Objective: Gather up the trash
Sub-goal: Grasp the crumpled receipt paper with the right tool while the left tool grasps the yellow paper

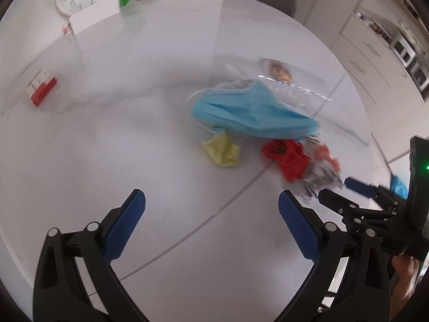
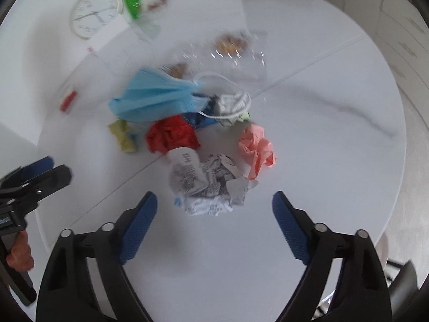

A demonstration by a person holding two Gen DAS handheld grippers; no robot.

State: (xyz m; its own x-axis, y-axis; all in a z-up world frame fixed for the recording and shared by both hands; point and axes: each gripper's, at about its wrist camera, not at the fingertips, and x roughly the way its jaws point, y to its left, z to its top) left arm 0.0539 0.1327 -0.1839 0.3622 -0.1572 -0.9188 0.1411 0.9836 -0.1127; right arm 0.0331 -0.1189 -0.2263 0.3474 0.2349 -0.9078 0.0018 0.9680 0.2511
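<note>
A round white table carries a trash heap at its middle: a blue face mask topmost, red paper and crumpled newsprint just below it. The left gripper and the right gripper both gape wide, holding nothing, the newsprint lying just beyond the right one's tips.

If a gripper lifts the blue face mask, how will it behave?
Probably floppy: the mask drapes over other trash. Likely light, being thin pleated cloth. Its white ear loop lies around a crumpled wrapper, so it may drag that along.
</note>
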